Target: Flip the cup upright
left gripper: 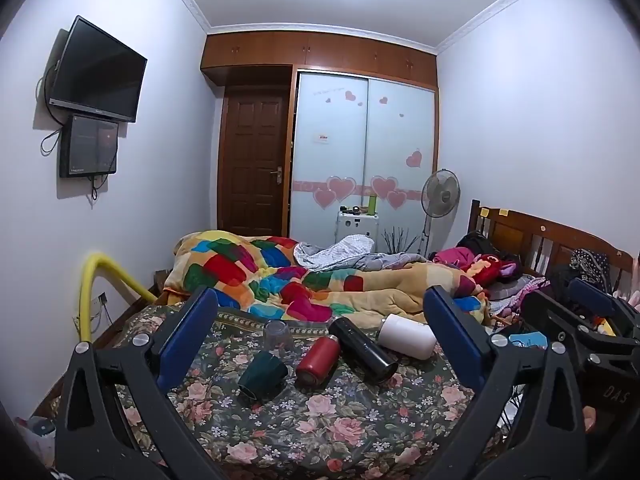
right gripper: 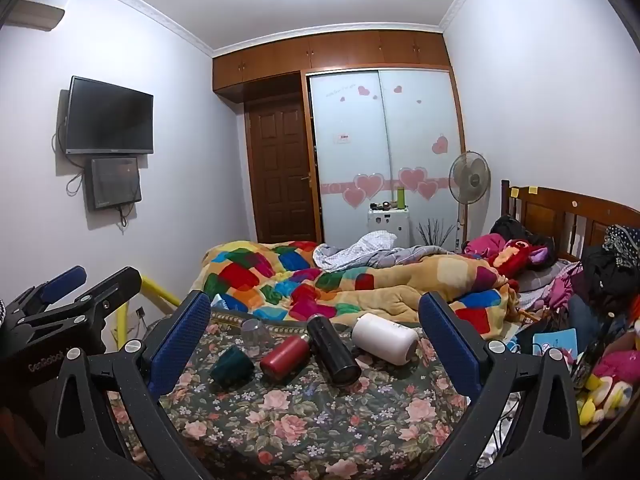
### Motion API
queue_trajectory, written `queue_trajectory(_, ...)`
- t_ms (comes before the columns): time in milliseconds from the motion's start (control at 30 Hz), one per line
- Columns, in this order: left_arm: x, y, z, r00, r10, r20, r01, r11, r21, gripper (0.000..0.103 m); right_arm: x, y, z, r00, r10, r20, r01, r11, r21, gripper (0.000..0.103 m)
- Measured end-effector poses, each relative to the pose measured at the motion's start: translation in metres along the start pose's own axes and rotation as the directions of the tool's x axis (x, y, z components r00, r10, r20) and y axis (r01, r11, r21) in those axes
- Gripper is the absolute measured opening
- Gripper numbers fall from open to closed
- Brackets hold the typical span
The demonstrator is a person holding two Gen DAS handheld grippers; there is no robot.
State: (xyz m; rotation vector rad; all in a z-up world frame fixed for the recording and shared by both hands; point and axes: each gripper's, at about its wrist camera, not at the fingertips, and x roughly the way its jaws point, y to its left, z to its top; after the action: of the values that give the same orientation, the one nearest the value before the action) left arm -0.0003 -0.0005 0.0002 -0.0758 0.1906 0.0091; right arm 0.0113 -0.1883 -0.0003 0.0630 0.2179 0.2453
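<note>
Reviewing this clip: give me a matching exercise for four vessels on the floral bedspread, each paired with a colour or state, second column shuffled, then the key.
Column 1:
1. clear glass
2. green cup
3. middle flask
4. widest bottle

Column 2:
A. white, on its side
B. black, on its side
C. dark green, tipped over
D. transparent, standing mouth down

Pairs: 1-D, 2-C, 3-B, 4-A

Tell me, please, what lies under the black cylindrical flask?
The black cylindrical flask lies on the floral bedspread, its upper end beside the red bottle. Whatever is beneath the bedspread stays hidden.
</note>
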Motion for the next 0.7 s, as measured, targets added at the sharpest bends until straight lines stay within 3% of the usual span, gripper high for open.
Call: queue_trajectory(700,-0.0034,-0.0034,0.0022,1.000,0.012,0.008,-0.012,1.000,0.020,0.103,-0.0025,0.0040,-0.0004,1.000,0.007,-0.003,-0.007,1.000,-0.002,0.103)
